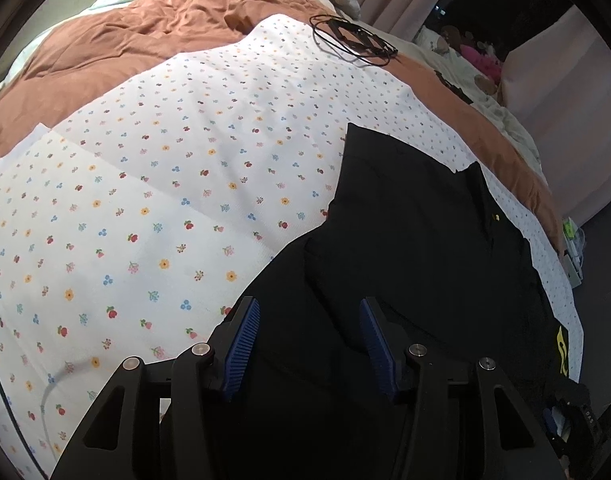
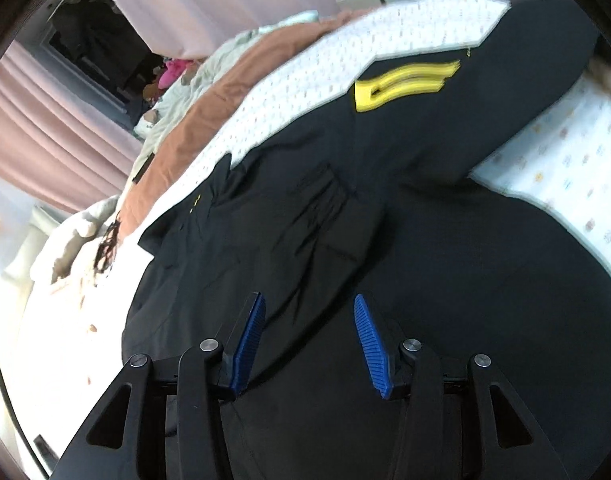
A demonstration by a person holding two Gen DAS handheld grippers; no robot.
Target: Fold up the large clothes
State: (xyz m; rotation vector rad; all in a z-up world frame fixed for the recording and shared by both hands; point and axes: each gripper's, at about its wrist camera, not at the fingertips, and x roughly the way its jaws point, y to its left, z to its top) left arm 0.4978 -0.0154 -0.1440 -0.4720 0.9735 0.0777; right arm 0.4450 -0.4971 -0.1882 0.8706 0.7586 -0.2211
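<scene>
Lying spread on a white cotton sheet printed with small coloured flowers [image 1: 153, 184], the large black fabric garment [image 1: 405, 216] fills the left wrist view from about 3 o'clock round to 6 o'clock, and a coil of thin black cable [image 1: 351, 40] rests near 1 o'clock where the sheet meets a rust-brown quilted duvet [image 1: 117, 44]. The left gripper [image 1: 309, 338] hangs over the dark cloth with its blue ribbed pads [image 1: 243, 344] spread wide and nothing between them. The right gripper [image 2: 309, 338] is likewise spread wide and empty above the garment, whose yellow striped patch [image 2: 401, 86] shows toward 12 o'clock in its motion-blurred view.
</scene>
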